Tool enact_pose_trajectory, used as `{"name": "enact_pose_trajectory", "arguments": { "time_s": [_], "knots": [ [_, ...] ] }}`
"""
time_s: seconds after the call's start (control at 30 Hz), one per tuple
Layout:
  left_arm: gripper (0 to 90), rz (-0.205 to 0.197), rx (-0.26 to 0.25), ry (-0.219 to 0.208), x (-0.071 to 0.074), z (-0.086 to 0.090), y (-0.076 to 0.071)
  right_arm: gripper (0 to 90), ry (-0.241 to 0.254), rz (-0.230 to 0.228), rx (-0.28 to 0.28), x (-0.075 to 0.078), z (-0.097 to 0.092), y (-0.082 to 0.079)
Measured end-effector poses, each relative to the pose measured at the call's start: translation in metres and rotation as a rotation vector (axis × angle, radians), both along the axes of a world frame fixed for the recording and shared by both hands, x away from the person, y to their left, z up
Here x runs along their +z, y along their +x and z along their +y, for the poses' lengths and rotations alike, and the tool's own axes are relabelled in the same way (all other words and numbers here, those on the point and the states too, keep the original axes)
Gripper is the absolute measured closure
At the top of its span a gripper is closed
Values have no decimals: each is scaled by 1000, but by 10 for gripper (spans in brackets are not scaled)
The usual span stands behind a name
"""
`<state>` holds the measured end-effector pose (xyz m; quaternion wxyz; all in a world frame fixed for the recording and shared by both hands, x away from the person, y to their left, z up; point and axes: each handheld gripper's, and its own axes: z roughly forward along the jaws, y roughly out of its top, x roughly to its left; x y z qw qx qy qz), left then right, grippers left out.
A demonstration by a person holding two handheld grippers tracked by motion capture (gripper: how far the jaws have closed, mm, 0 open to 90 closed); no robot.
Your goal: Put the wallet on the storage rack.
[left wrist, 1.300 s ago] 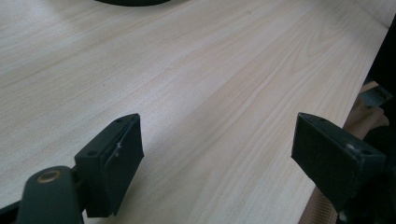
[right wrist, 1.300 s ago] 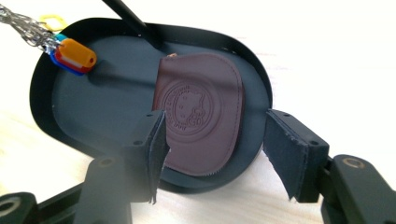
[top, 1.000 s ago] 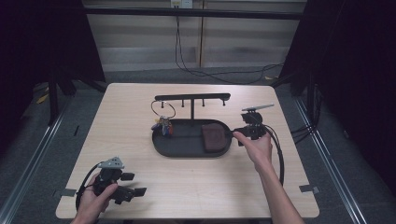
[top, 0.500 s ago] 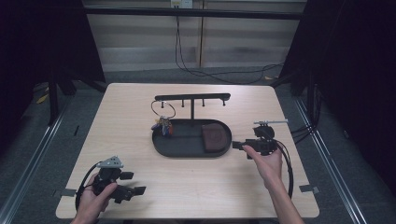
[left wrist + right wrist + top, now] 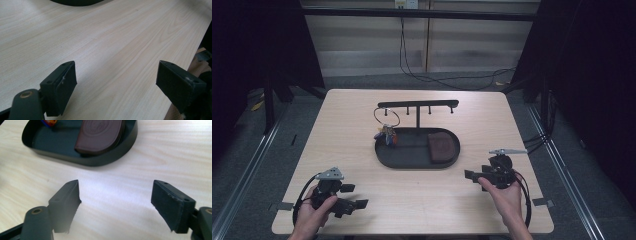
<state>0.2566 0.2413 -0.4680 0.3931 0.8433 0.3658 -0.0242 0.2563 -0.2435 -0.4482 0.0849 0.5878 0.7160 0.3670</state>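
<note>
Near the table's (image 5: 422, 200) front left corner, the left gripper (image 5: 354, 204) is resting in a hand (image 5: 312, 217), its black jaws pointing toward the right edge and standing wide apart with nothing between them. In the left gripper view those jaws are showing as blocky wedges faced with flat, matte pads (image 5: 66, 86), hovering over pale wood with a fine, straight grain. A grey three-cornered plate is sitting on top of this gripper, and a black cable is looping from it beside the wrist.

Near the front right corner, the right gripper (image 5: 472, 175) is lying in the other hand (image 5: 507, 197), jaws aiming left toward the table's middle and likewise spread wide and empty. The right gripper view is looking over bare wood toward the tray (image 5: 107, 161).

Farther back, around the table's centre, the tray (image 5: 412, 161) is sitting: a dark oval dish with a low, smooth rim. At its right end a brown wallet (image 5: 441, 147) is lying flat, leathery, with a rounded edge and a stamped round emblem. At the left end of the tray a bunch of keys (image 5: 386, 135) is hanging on a thin wire ring from a black T-shaped rack (image 5: 418, 104), whose upright is rising from the back of the tray and whose crossbar is carrying short pegs.
</note>
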Motion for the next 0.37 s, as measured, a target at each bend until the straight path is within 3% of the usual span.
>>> {"name": "enact_pose_trajectory", "arguments": {
  "time_s": [0.13,0.3,0.37],
  "knots": [
    [164,-7,5,-7,1,1,0,183,-24,-4,2,-8,-2,-16],
    [164,-10,5,-4,1,1,-1,146,8,-21,-29,-15,-12,-28],
    [164,-7,13,-16,2,1,-1,146,-15,-31,-50,-17,-17,-33]
  ]
}}
